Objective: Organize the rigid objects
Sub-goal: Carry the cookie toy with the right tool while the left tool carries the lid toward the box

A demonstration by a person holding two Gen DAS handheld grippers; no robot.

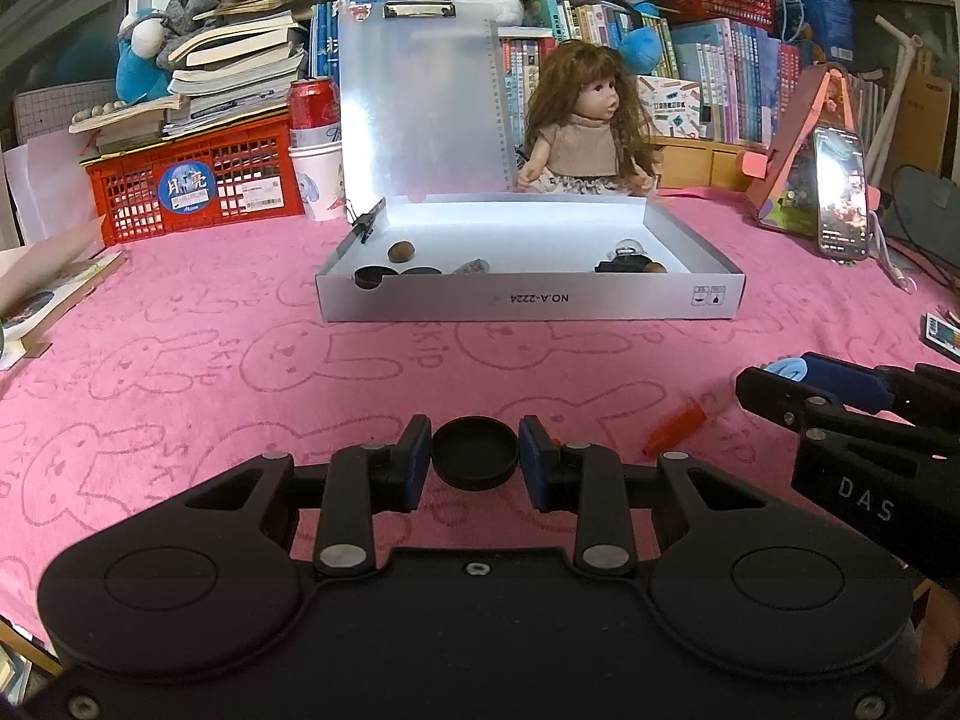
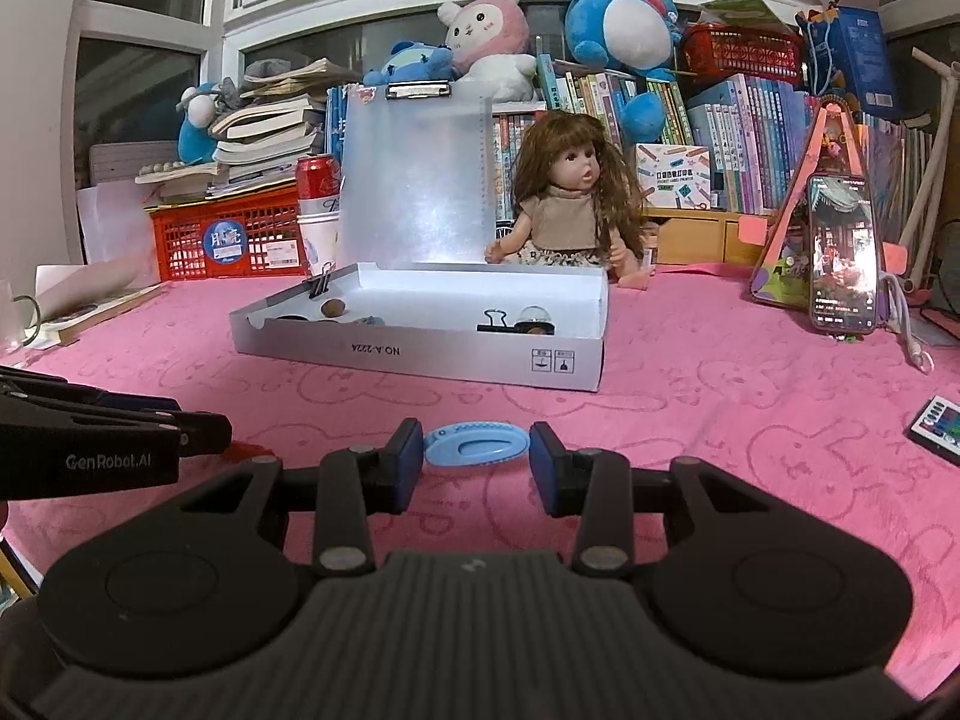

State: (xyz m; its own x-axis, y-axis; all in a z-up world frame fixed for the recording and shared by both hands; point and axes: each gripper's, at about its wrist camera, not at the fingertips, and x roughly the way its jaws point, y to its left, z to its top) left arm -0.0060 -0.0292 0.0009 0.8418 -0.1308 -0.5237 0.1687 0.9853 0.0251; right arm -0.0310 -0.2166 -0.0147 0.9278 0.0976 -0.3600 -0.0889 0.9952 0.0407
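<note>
left gripper (image 1: 475, 461): clamped on black cap (image 1: 475, 459), near, short of box (image 1: 528, 300)
right gripper (image 2: 477, 455): pinching blue clip (image 2: 477, 446) by its ends
risk: thin grips, either could pop out over the box wall

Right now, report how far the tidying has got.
Done: several small items already lie in the white box. In hand: the left tongs grip a black round lid; the right tongs grip a blue oval piece. Left: both need boxing, plus the orange piece on the cloth.
</note>
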